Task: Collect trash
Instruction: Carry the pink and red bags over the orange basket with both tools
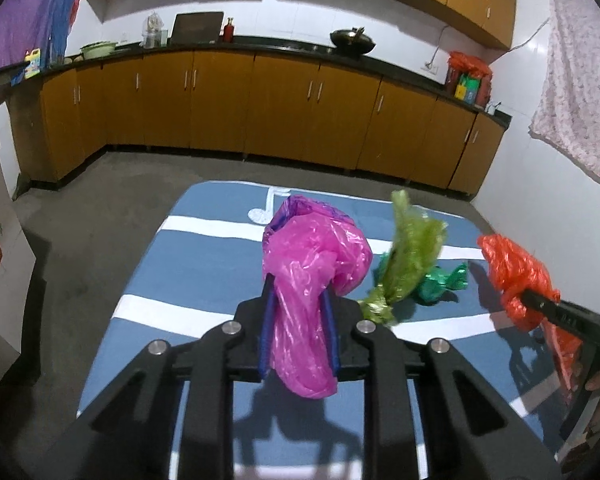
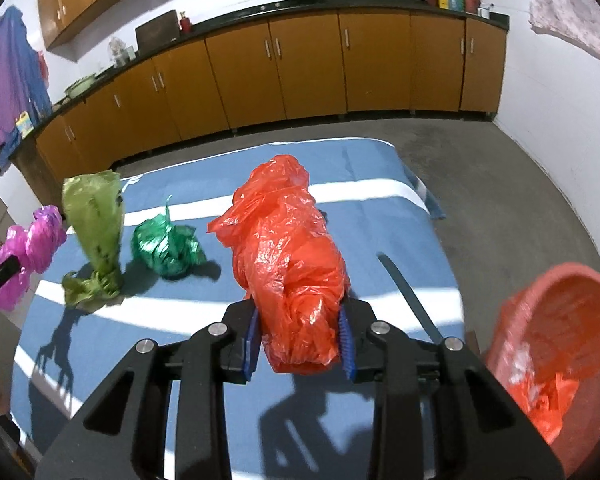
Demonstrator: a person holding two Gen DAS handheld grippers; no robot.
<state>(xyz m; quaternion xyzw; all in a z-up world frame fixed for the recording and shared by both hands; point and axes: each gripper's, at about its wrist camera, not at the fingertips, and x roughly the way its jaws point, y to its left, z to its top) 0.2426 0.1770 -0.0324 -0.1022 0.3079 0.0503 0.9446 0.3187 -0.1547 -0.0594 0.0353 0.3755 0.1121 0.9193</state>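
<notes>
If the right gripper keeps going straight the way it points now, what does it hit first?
Probably the blue striped mat. The right gripper, shut on the orange plastic bag, points downward at bare mat beyond the bag. The dark green bag lies off to the left, the red basin to the right. Depth is uncertain.

Ahead-left of the right claw (image 2: 298,342), two loose bags (image 2: 96,232) sit side by side on the mat (image 2: 380,216); a basin (image 2: 556,344) stands right, off the mat; cabinets (image 2: 300,64) line the far wall.
</notes>
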